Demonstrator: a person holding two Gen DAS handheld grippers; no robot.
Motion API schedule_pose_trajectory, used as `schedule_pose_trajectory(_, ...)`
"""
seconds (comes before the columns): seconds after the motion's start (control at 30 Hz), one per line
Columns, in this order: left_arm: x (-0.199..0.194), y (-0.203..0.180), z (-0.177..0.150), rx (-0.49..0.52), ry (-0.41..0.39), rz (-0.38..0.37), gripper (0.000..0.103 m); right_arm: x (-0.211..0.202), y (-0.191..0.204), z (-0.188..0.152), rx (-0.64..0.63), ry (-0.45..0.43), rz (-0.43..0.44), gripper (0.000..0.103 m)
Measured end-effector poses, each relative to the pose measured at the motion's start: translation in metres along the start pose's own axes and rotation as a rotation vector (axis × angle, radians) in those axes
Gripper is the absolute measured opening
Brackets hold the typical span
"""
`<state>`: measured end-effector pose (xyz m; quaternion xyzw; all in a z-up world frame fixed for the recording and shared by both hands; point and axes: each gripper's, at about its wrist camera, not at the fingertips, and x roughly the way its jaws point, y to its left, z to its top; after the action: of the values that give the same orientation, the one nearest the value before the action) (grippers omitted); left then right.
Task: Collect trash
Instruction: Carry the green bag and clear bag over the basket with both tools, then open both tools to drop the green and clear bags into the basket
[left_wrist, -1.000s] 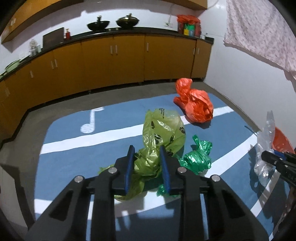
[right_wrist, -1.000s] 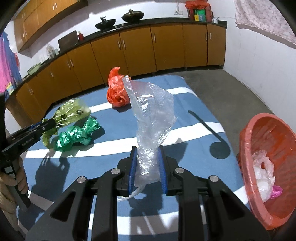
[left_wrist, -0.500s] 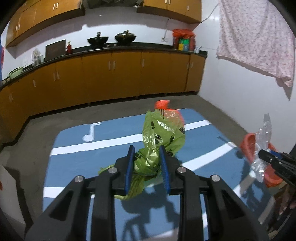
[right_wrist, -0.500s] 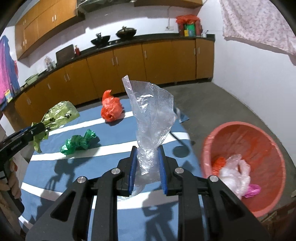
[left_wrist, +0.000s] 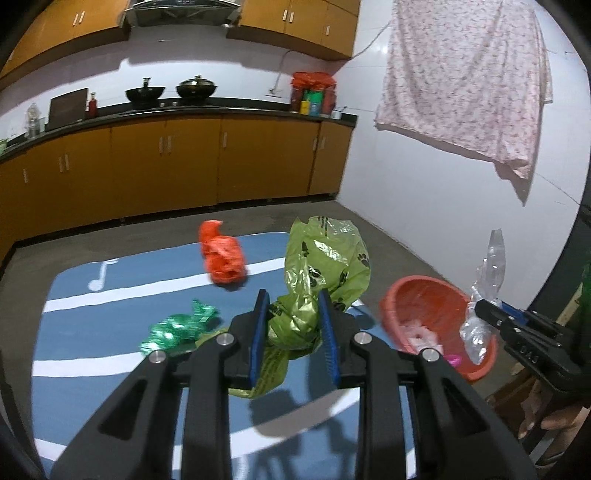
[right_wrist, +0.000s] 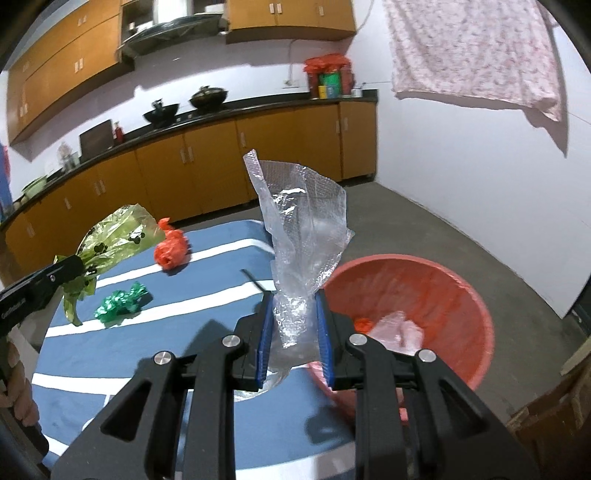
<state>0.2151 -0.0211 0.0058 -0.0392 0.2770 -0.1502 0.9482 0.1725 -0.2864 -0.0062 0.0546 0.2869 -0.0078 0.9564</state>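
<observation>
My left gripper (left_wrist: 293, 326) clamps the green bag (left_wrist: 321, 273); my right gripper (right_wrist: 294, 325) pinches the clear bubble wrap (right_wrist: 304, 236) at the red basket (right_wrist: 476, 310) rim. Basket already holds scraps; red bag (left_wrist: 222, 258) and green foil wad (left_wrist: 177, 326) remain on the mat (left_wrist: 74, 332).

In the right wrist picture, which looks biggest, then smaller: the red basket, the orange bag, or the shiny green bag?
1. Red basket, by far the largest.
2. Orange bag and shiny green bag look about alike; the orange one lies farther away, so I won't rank them.
</observation>
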Motion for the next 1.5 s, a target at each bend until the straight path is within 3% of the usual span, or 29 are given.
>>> schedule_pose_trajectory(0.67, 0.035, -0.087, -0.005, -0.016, 0.04, -0.174, 0.027, -0.008, -0.075, -0.008, 0.099, -0.005, -0.123, 0.023)
schedule_pose_trajectory(1.5, 0.117, -0.161, -0.011, 0.009, 0.131, -0.317, 0.027, 0.031, -0.13, -0.01, 0.215, 0.043, -0.179, 0.023)
